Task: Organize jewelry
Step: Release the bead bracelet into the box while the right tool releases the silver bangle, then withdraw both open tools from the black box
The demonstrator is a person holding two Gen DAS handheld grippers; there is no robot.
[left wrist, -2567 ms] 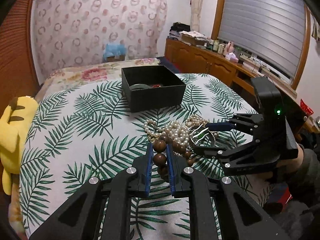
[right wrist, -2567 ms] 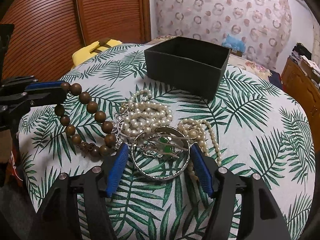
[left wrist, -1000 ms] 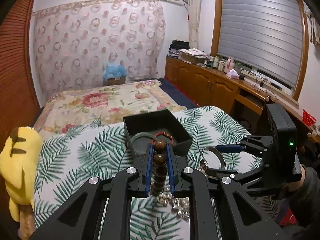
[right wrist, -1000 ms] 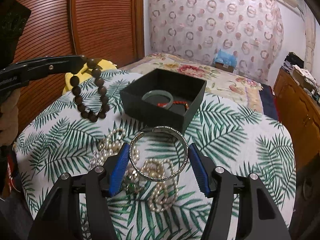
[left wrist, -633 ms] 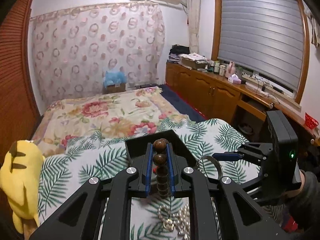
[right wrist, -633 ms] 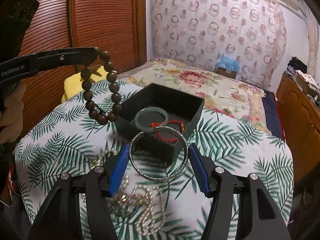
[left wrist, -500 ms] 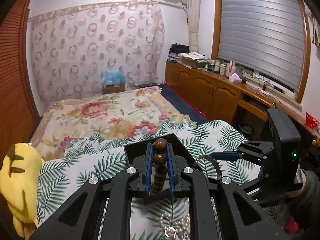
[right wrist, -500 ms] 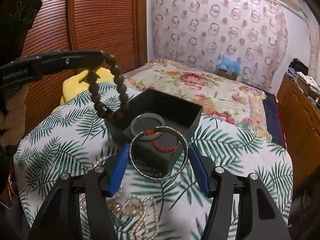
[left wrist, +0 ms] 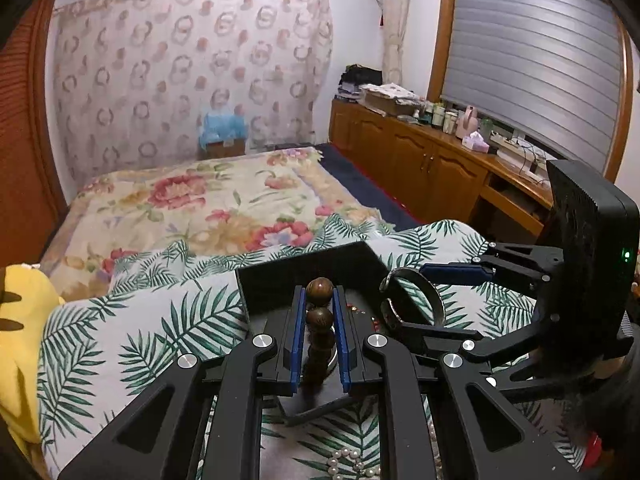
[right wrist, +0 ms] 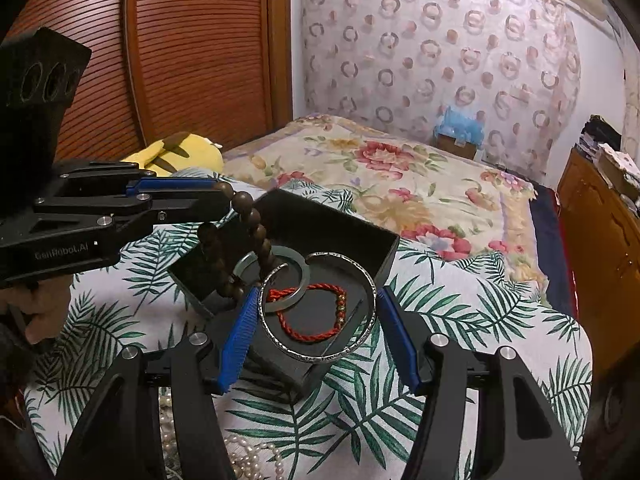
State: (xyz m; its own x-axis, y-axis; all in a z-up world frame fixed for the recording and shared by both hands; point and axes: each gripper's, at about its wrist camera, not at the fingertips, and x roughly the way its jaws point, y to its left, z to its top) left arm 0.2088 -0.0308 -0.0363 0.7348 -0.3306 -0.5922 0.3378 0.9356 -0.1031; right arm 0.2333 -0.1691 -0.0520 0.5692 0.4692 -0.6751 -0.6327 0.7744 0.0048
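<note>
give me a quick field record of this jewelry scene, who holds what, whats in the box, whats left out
left gripper: shut on wooden bead bracelet, which hangs over the box
right gripper: jaws clamped on silver bangle, held above the box
black box: open, on the palm-leaf cloth
in box: pale green bangle, red cord bracelet
left out: pearl strands on the cloth, near edge
also in view: yellow plush toy

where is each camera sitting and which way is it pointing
Left wrist: on the left hand-held gripper, looking along its fingers, shut on the brown wooden bead bracelet, toward the square black box.
Right wrist: on the right hand-held gripper, holding the silver metal bangle above that box.
Both share the box, both bracelets and the palm-leaf cloth.
</note>
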